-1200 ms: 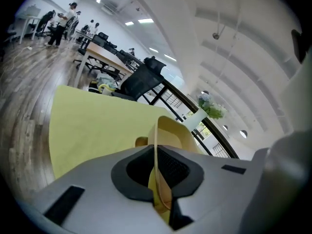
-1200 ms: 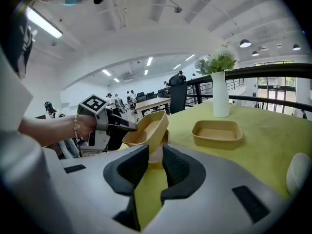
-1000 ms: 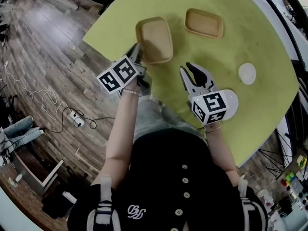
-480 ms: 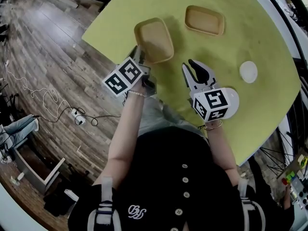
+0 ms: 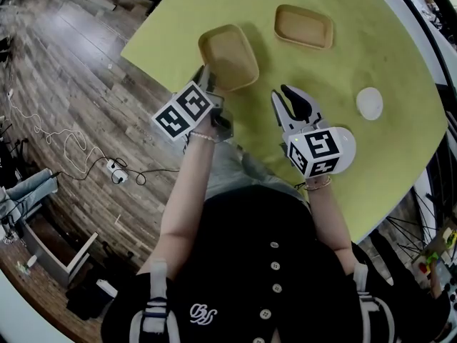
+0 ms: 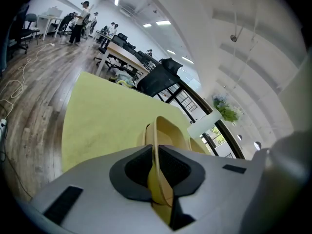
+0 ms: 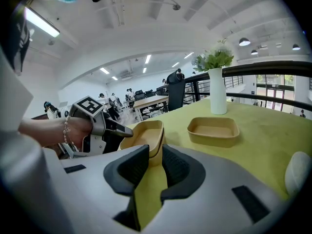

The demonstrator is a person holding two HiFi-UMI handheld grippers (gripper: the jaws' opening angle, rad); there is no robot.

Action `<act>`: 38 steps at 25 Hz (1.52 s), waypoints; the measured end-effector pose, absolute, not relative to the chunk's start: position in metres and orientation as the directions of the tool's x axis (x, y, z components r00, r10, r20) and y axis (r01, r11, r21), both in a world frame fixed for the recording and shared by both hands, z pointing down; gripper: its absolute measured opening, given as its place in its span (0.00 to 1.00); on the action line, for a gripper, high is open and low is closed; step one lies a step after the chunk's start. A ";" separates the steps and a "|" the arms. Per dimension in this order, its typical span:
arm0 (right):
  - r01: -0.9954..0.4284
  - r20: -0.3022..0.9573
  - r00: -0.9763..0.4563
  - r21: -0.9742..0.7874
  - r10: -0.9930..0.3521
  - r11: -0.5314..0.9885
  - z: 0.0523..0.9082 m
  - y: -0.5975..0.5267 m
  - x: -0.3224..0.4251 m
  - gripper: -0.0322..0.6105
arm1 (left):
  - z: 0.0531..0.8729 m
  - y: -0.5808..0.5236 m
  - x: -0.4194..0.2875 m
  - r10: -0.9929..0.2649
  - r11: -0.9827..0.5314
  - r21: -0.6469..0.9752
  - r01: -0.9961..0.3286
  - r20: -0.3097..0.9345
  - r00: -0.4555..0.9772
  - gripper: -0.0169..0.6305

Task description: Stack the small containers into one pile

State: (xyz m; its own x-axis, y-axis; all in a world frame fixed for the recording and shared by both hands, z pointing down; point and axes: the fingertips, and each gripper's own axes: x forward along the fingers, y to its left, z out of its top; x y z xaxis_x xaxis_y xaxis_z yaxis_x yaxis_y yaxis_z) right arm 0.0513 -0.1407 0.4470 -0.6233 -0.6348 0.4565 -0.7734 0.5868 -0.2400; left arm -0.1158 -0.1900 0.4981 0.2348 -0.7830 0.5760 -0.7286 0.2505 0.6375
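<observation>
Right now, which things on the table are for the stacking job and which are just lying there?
For the job:
- near tan container
- far tan container

Just lying about:
- white vase with green plants in it
- small white round thing

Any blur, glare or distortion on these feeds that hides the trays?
Head view: sharp, heavy fisheye curving the table edge. Left gripper view: near tray rim, right at the lens, looks slightly soft. Right gripper view: far tray crisp, evenly lit.
</observation>
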 end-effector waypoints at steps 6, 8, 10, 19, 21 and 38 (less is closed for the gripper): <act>-0.772 0.458 -0.623 -0.234 -0.634 0.590 0.448 -0.139 0.050 0.17 | 0.503 -0.192 -0.111 -0.775 0.230 0.663 -0.713 0.567 0.278 0.19; -0.771 0.461 -0.624 -0.232 -0.632 0.593 0.448 -0.138 0.049 0.17 | 0.502 -0.193 -0.108 -0.775 0.207 0.671 -0.712 0.556 0.299 0.29; -0.773 0.465 -0.621 -0.229 -0.631 0.591 0.449 -0.138 0.051 0.17 | 0.500 -0.194 -0.106 -0.774 0.188 0.665 -0.723 0.554 0.308 0.33; -0.781 0.461 -0.612 -0.224 -0.643 0.583 0.449 -0.136 0.053 0.16 | 0.484 -0.195 -0.103 -0.772 0.005 0.524 -0.852 0.544 0.330 0.30; -0.784 0.458 -0.609 -0.223 -0.648 0.579 0.449 -0.136 0.055 0.16 | 0.476 -0.198 -0.099 -0.780 -0.049 0.481 -0.875 0.528 0.334 0.25; -0.859 0.391 -0.511 -0.207 -0.765 0.468 0.427 -0.142 0.090 0.07 | 0.408 -0.214 0.008 -0.536 -0.759 0.191 -0.623 0.361 0.763 0.04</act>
